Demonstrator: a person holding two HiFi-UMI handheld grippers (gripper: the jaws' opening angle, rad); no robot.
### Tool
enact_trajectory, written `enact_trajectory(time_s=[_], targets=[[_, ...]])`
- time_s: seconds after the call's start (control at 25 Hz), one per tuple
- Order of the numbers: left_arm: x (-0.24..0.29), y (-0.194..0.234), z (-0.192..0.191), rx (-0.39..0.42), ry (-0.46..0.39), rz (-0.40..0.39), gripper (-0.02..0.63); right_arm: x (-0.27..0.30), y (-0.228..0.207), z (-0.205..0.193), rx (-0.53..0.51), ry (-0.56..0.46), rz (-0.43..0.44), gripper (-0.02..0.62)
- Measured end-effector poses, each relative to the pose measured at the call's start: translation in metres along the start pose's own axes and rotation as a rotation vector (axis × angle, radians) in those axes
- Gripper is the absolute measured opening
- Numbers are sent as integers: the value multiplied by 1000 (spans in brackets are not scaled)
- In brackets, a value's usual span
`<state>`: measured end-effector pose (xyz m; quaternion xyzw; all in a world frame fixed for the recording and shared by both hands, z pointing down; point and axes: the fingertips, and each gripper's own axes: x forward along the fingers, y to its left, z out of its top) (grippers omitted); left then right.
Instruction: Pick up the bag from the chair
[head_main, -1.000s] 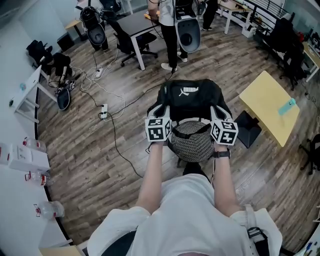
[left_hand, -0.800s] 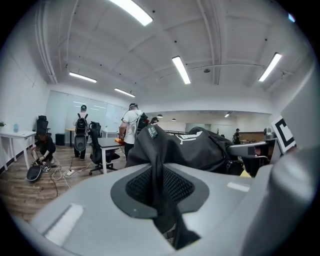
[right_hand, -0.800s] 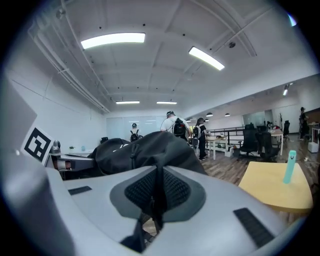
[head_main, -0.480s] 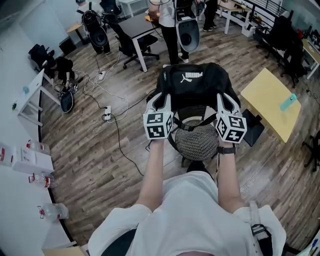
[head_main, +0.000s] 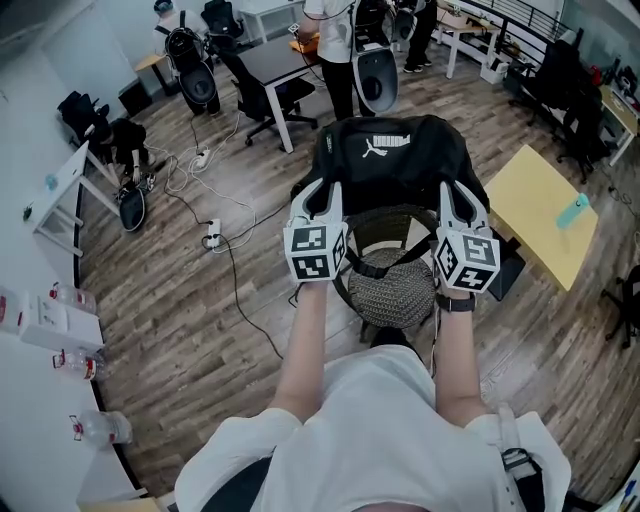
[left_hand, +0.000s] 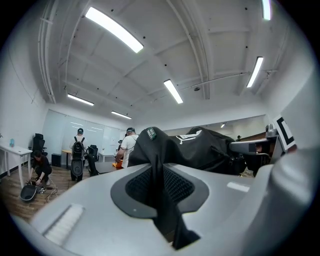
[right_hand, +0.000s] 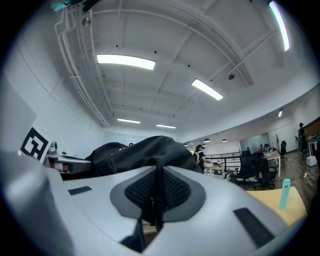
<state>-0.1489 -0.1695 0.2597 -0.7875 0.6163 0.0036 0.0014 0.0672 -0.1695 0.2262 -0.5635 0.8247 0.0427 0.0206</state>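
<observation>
"Black fabric bag (head_main: 392, 165) with the white logo is higher now than it was a second ago. See? More of the grey woven round chair (head_main: 395, 295) shows beneath it."

"So it's off the seat?"

"I'd say so. It hangs above the chair, off the left corner of the pale yellow bench (head_main: 540, 215), well apart from that bench's near edge. One black strap still droops across the seat, so I can't swear nothing touches."

"And the grips?"

"The left gripper (head_main: 325, 200) is clenched on a fold of the bag's cloth; its own view shows the fabric pinched between the jaws. The right gripper (head_main: 450, 200) is the same, clamped on a dark strip of the bag. Both have come up together."

"Which means?"

"The lift looks nearly done, to my eye; it only needs carrying clear."

"Count it for me."

"One bag, one chair, two grippers, one bench, and one turquoise bottle (head_main: 572, 210) lying near the bench's far edge."
</observation>
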Motion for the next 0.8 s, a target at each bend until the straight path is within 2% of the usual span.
enact_trajectory(time_s=[0.32, 0.8], targets=[[3, -4, 10, 1, -23, -19, 58, -4, -4, 11, -14, -12, -17, 40], [8, -10, 2, -25, -20, -47, 58, -9, -8, 9, -32, -2, -37, 40]])
